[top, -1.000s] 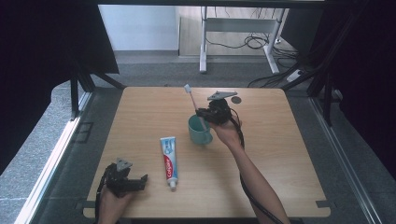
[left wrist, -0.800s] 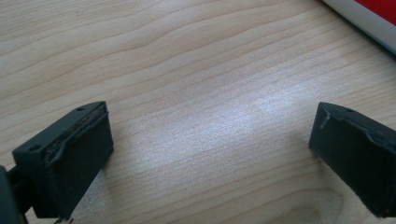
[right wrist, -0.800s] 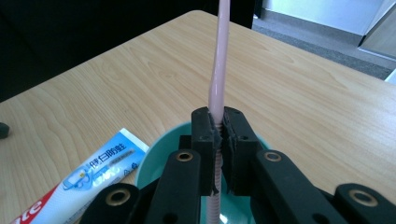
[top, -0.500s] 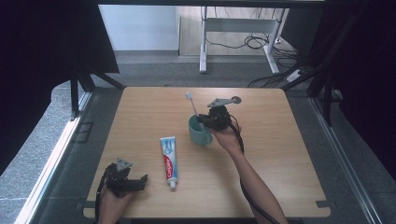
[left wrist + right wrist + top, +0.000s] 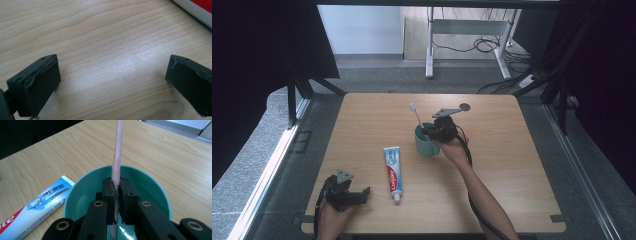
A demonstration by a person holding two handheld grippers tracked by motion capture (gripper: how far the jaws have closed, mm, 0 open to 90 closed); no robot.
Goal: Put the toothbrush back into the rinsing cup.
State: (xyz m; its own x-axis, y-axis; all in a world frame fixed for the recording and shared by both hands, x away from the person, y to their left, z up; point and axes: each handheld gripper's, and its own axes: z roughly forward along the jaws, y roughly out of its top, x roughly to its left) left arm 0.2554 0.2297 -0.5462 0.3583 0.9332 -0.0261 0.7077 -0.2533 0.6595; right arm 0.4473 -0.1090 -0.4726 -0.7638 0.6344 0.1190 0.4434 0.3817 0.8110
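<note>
A teal cup (image 5: pixel 426 141) stands upright near the middle of the wooden table (image 5: pixel 512 165). My right gripper (image 5: pixel 431 131) hangs over its rim, shut on the pink toothbrush (image 5: pixel 416 114), whose head sticks up and to the left. From the right gripper view the gripper (image 5: pixel 117 195) pinches the toothbrush handle (image 5: pixel 117 152) above the cup's (image 5: pixel 150 187) inside. A toothpaste tube (image 5: pixel 393 172) lies flat to the cup's lower left, also seen as the toothpaste tube (image 5: pixel 37 206). My left gripper (image 5: pixel 357 196) rests at the table's front left, and in its own view it (image 5: pixel 112 75) stands open over bare wood.
A small dark round disc (image 5: pixel 465 106) lies on the table behind the cup. A corner of the toothpaste tube (image 5: pixel 197 10) shows at the upper right of the left gripper view. A desk frame (image 5: pixel 462 30) and cables stand on the floor beyond the table.
My right gripper has sunk with the toothbrush, so the brush stands lower and its lower end is now inside the cup. The left gripper has stayed put.
</note>
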